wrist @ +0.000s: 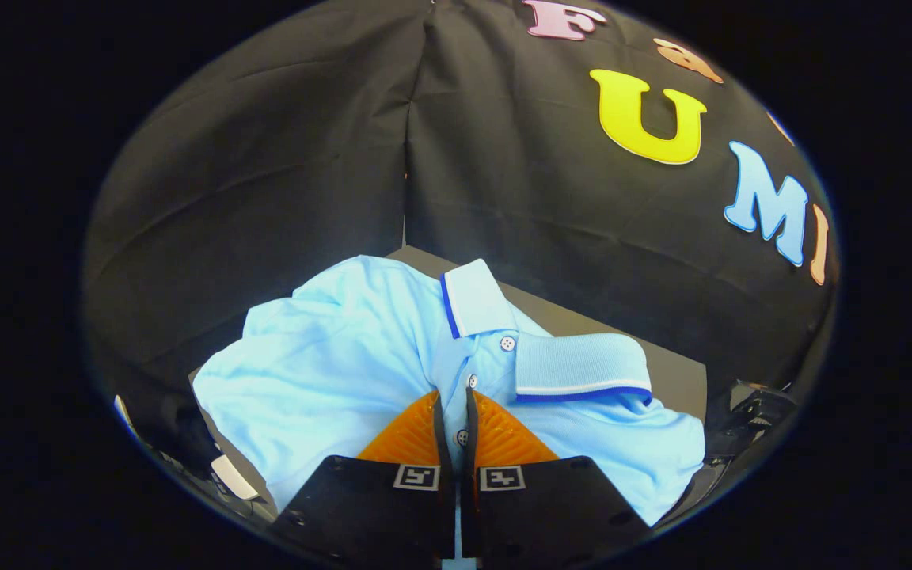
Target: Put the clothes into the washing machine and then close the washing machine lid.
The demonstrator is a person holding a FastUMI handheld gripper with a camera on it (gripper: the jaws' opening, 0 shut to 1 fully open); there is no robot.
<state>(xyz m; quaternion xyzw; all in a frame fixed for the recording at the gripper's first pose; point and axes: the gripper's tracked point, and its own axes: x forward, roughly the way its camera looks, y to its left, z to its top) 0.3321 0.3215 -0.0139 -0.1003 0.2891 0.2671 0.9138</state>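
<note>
A light blue polo shirt point(345, 364) with a dark-blue-trimmed collar point(583, 368) and white buttons lies crumpled on a grey surface point(674, 376). My gripper point(454, 400) is right on top of it, fingers nearly together. The button placket runs through the narrow gap between them, and both fingers point(408, 435) press on that fold of cloth. The collar spreads just beyond the fingertips, one flap upright, the other lying to the right.
The black cloth booth wall rises close behind the shirt. A dark object point(753, 412) sits at the right end of the grey surface, and a dark item with a white part point(226, 475) lies low on the left.
</note>
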